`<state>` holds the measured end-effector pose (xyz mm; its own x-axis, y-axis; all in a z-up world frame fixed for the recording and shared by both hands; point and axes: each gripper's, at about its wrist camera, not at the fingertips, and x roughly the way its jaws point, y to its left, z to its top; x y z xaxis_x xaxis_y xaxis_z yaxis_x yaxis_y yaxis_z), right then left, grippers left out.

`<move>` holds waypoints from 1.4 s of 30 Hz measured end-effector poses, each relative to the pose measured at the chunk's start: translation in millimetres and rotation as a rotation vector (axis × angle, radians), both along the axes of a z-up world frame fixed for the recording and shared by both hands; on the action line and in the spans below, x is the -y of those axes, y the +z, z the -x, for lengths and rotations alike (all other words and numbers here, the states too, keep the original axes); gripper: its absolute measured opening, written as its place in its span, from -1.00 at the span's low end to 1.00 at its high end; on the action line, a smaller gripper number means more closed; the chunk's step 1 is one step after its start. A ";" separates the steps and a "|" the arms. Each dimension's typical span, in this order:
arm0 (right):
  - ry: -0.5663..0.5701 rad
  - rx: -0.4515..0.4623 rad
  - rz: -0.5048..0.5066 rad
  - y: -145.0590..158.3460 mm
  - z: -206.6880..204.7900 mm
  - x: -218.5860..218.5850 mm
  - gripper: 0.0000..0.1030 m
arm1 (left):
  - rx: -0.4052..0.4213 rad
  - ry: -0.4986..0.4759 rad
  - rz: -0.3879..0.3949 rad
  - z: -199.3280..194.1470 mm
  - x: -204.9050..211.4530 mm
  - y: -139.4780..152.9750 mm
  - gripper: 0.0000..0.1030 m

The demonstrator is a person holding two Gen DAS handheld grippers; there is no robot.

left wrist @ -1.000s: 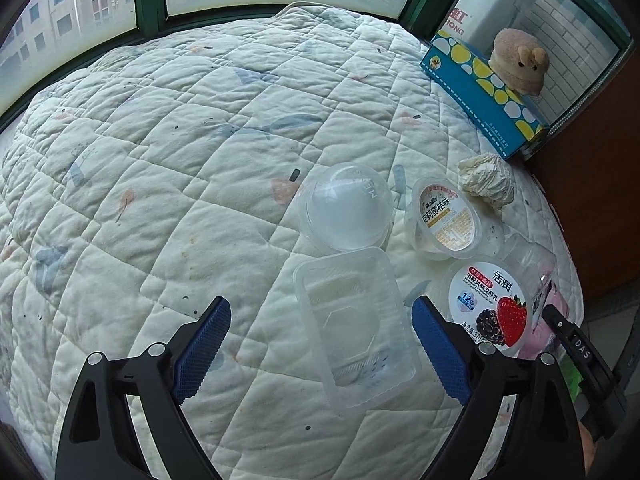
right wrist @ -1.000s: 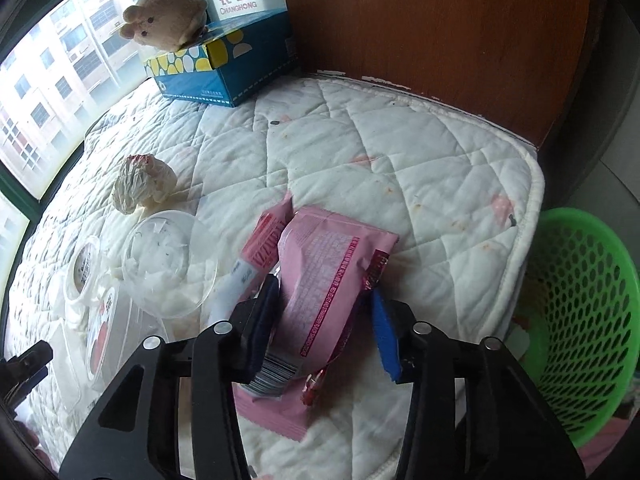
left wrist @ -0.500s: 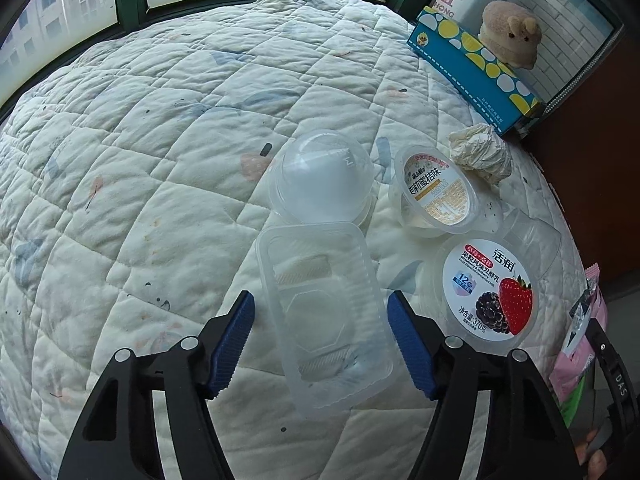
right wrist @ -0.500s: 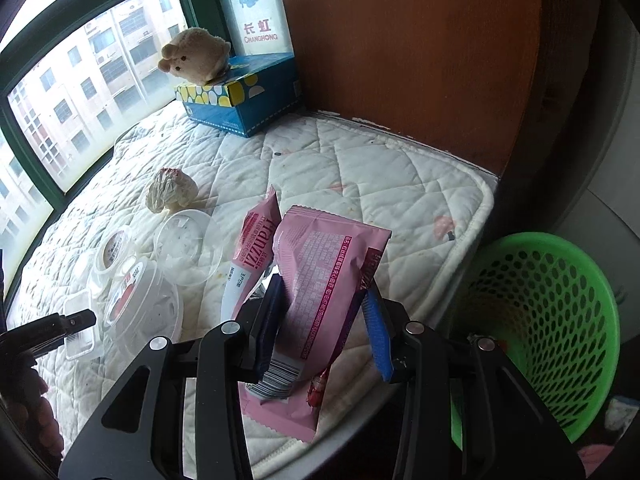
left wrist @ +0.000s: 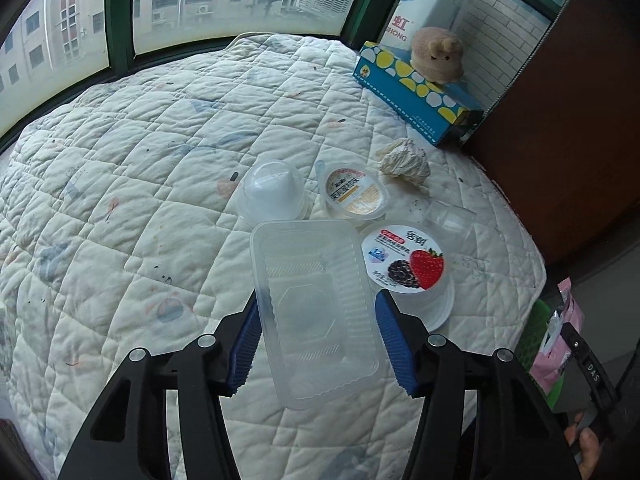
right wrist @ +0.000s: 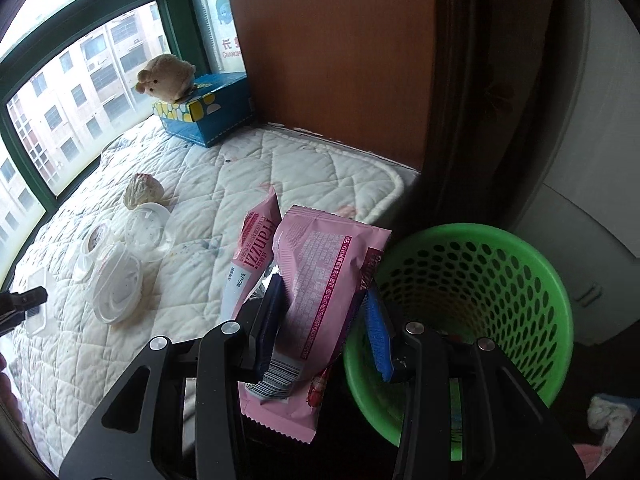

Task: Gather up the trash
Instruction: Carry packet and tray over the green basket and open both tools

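A clear plastic tray point(left wrist: 312, 280) sits between the blue pads of my left gripper point(left wrist: 318, 336). Its jaws are closing, both pads touch the tray's long sides, and the tray hangs just above the white quilt point(left wrist: 140, 200), overlapping a berry yogurt cup point(left wrist: 404, 260). My right gripper point(right wrist: 324, 320) is shut on a pink snack wrapper point(right wrist: 320, 256), with a second pink wrapper point(right wrist: 254, 240) held beside it. It hovers past the bed's edge, next to the green mesh basket point(right wrist: 520, 300).
On the quilt lie a domed clear lid point(left wrist: 272, 192), an orange-labelled cup point(left wrist: 354, 194), a clear cup point(left wrist: 448, 220) and a crumpled tissue point(left wrist: 404, 158). A blue tissue box point(left wrist: 412, 92) with a plush toy point(left wrist: 438, 54) stands by the window. A wooden panel point(right wrist: 340, 60) borders the bed.
My left gripper's jaws narrowed onto the clear tray and raised it off the quilt. The right gripper carried the pink wrappers up and across from the bed to beside the green basket.
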<state>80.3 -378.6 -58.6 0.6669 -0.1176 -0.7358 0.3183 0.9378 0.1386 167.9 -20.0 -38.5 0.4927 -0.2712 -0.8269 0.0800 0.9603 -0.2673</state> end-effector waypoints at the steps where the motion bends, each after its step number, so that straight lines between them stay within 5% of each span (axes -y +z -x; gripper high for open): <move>1: -0.008 -0.001 0.001 -0.9 4.8 5.7 -0.22 | 0.011 -0.014 0.011 5.1 3.9 6.8 0.06; 9: -0.070 -0.025 0.014 -11.6 34.2 46.5 -0.21 | 0.082 -0.145 0.052 33.1 64.7 47.9 0.06; 17: -0.130 -0.057 0.011 -27.6 54.0 88.9 -0.08 | 0.091 -0.304 0.065 46.1 155.4 59.3 0.06; 24: -0.173 -0.047 -0.034 -38.7 67.0 119.1 0.22 | 0.063 -0.418 0.073 53.1 223.8 51.3 0.06; 42: -0.240 0.034 -0.086 -28.7 131.9 151.1 0.24 | -0.021 -0.609 0.049 80.5 340.9 10.7 0.06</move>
